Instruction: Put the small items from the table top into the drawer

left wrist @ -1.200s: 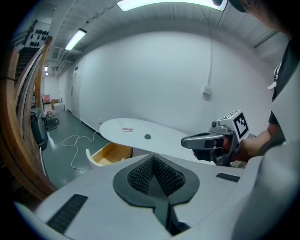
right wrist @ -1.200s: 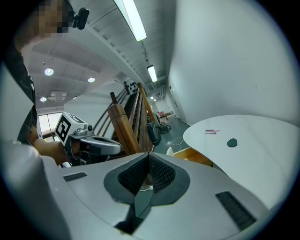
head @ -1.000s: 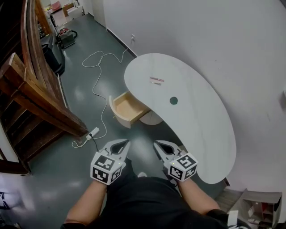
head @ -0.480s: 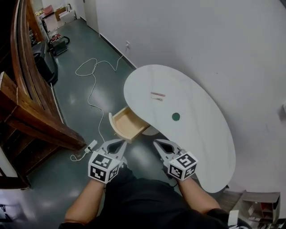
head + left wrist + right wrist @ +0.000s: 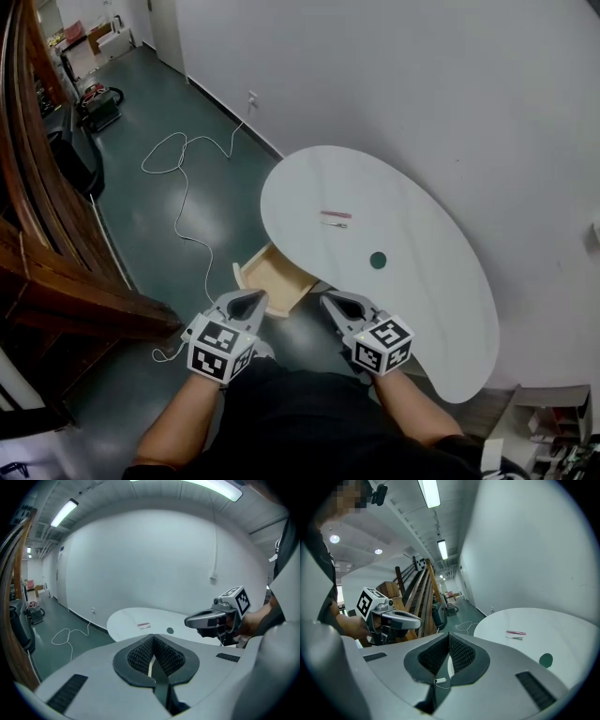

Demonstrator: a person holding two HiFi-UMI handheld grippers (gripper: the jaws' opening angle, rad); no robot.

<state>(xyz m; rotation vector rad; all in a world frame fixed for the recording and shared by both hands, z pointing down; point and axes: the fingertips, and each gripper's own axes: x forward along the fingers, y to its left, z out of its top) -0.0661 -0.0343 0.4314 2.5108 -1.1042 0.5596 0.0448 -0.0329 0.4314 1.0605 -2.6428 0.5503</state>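
Head view — open drawer [image 5: 274, 279], white cable [image 5: 185, 192], stairs [image 5: 84, 300]

White cable [image 5: 182, 202], wooden stairs [image 5: 75, 298], perhaps wall socket [image 5: 251, 97]

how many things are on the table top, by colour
pink stick: 1
silver stick: 1
green disc: 1
total: 3
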